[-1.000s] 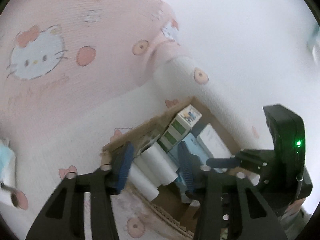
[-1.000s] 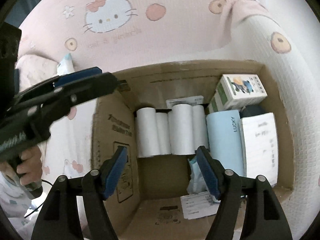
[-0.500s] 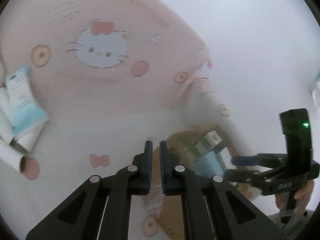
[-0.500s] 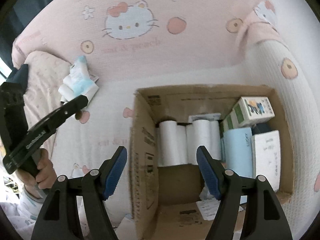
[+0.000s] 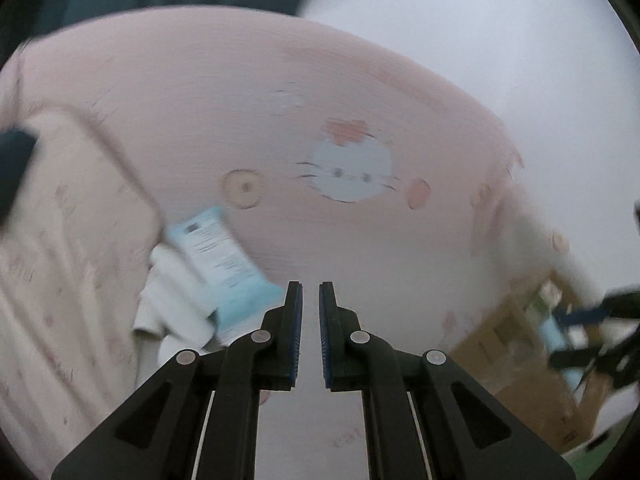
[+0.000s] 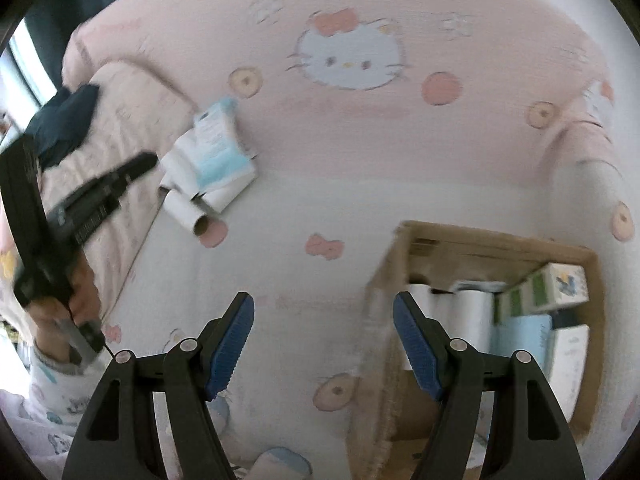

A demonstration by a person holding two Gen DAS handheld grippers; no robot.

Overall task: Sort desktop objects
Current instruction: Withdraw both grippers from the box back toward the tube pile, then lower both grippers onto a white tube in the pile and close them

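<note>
A light blue packet [image 5: 224, 264] lies on white paper rolls [image 5: 176, 304] on the bed, left of and beyond my left gripper [image 5: 309, 300], whose jaws stand nearly shut and empty. The same packet [image 6: 216, 148] and rolls [image 6: 188, 204] show in the right wrist view, with the left gripper [image 6: 148, 160] close to them. My right gripper [image 6: 324, 312] is open and empty above the bedding, left of the cardboard box [image 6: 496, 248]. The box holds white rolls [image 6: 460, 308], a green and white carton [image 6: 552, 284] and a pale blue box [image 6: 524, 336].
A pink Hello Kitty blanket [image 6: 352, 60] covers the back. A cream pillow [image 6: 128, 100] with a dark cloth [image 6: 68, 116] on it lies at the left. The box also shows at the right edge of the left wrist view [image 5: 520, 340].
Both grippers have swung left, away from the box. The left gripper shut after the first frame and now points toward the packet and rolls. The right gripper stays open.
</note>
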